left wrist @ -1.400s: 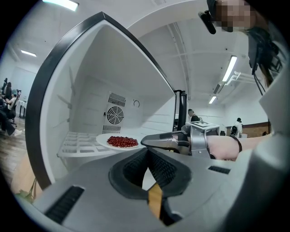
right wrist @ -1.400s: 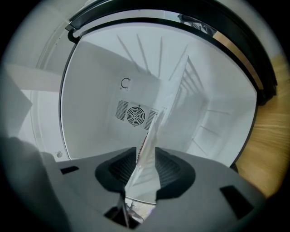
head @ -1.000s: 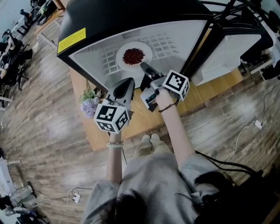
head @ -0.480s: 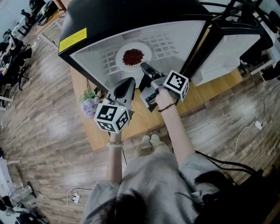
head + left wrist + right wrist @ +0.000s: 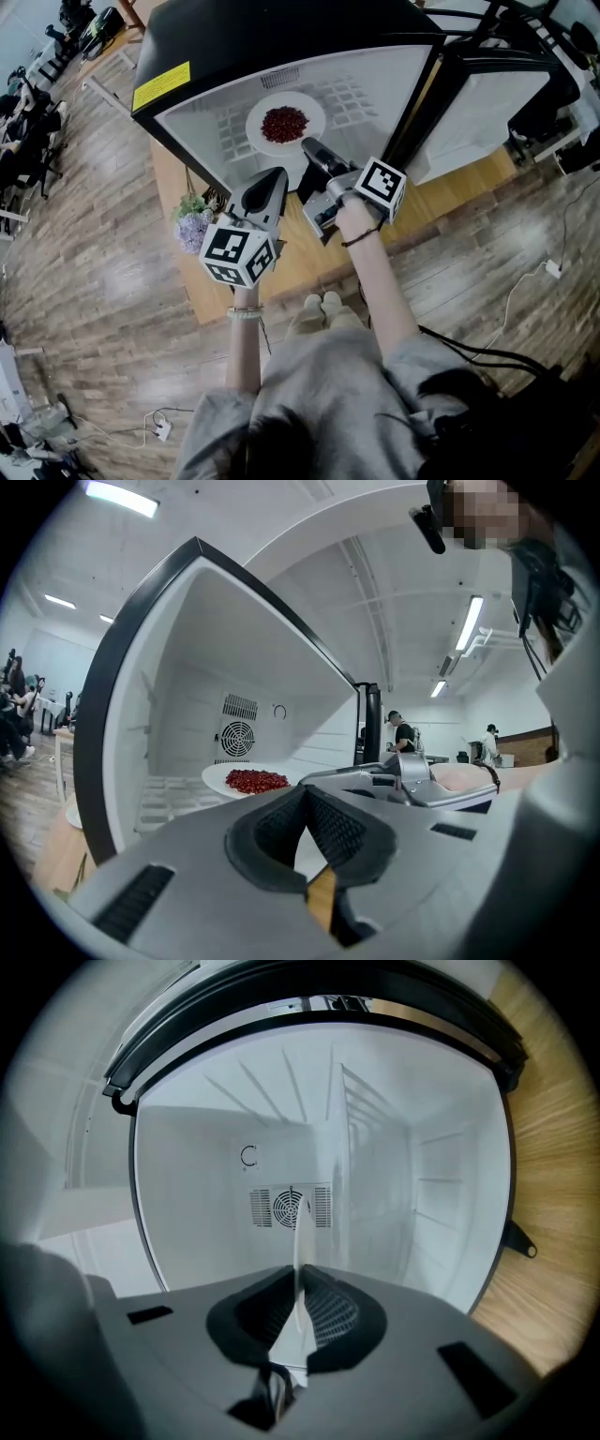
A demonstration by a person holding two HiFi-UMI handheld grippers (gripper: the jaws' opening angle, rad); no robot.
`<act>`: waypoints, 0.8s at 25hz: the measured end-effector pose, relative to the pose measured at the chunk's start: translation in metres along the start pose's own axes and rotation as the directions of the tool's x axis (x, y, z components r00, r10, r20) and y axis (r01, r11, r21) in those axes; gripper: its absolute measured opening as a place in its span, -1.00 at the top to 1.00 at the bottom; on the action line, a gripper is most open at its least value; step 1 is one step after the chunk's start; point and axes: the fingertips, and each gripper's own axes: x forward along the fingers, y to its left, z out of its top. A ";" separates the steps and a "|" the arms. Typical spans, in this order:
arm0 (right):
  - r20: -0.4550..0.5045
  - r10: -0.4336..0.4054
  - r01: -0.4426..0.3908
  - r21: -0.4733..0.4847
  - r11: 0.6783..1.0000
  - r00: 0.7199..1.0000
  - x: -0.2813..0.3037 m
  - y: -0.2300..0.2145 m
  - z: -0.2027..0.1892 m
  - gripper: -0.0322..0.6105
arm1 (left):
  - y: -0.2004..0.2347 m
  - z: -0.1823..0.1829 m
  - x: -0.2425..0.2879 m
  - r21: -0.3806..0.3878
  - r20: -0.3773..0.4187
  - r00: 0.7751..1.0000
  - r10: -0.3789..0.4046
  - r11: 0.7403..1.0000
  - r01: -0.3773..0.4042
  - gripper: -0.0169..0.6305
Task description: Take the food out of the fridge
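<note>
The fridge (image 5: 281, 37) is black outside and white inside with a yellow label (image 5: 161, 86), and its white plate (image 5: 314, 106) carries dark red food (image 5: 285, 123). The left claw (image 5: 274, 176) and right claw (image 5: 309, 145) are grey, and their marker cubes (image 5: 239, 255) bear black-and-white square patterns. The desk (image 5: 291, 264) is pale honey wood, the floor (image 5: 94, 281) grey-brown streaked planks, and the flowers (image 5: 192, 230) lilac with green leaves.

White round plate (image 5: 260, 132) of small red food (image 5: 285, 123) sat level on the wire shelf (image 5: 361, 94) inside the open black fridge (image 5: 281, 37), near rim pinched by the right gripper (image 5: 308, 145), whose fingers had just been closing on it.
</note>
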 end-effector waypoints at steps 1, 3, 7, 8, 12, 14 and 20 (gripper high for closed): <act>0.000 0.006 -0.006 -0.002 1.000 1.000 -0.002 0.002 0.000 0.79 | -0.001 0.002 -0.001 0.003 0.004 1.000 -0.002 1.000 0.002 0.92; 0.001 0.018 -0.018 -0.002 1.000 1.000 -0.006 0.007 -0.002 0.79 | -0.004 0.005 -0.004 0.008 0.012 1.000 -0.007 1.000 0.007 0.92; 0.003 0.035 -0.035 0.000 0.999 0.999 -0.015 0.016 -0.005 0.79 | -0.012 0.011 -0.008 0.016 0.027 0.999 -0.019 1.000 0.018 0.92; 0.003 0.040 -0.040 -0.001 0.999 0.999 -0.018 0.018 -0.005 0.79 | -0.014 0.012 -0.009 0.019 0.030 0.999 -0.023 1.000 0.023 0.92; 0.005 0.057 -0.057 -0.002 0.998 0.998 -0.027 0.028 -0.008 0.79 | -0.023 0.018 -0.014 0.029 0.042 0.998 -0.040 0.999 0.039 0.92; 0.004 0.066 -0.066 -0.004 0.998 0.998 -0.032 0.033 -0.009 0.79 | -0.028 0.021 -0.018 0.035 0.049 0.998 -0.048 0.998 0.046 0.92; 0.006 0.095 -0.095 0.008 0.995 0.995 -0.050 0.045 -0.015 0.79 | -0.048 0.031 -0.028 0.062 0.070 0.994 -0.083 0.995 0.078 0.92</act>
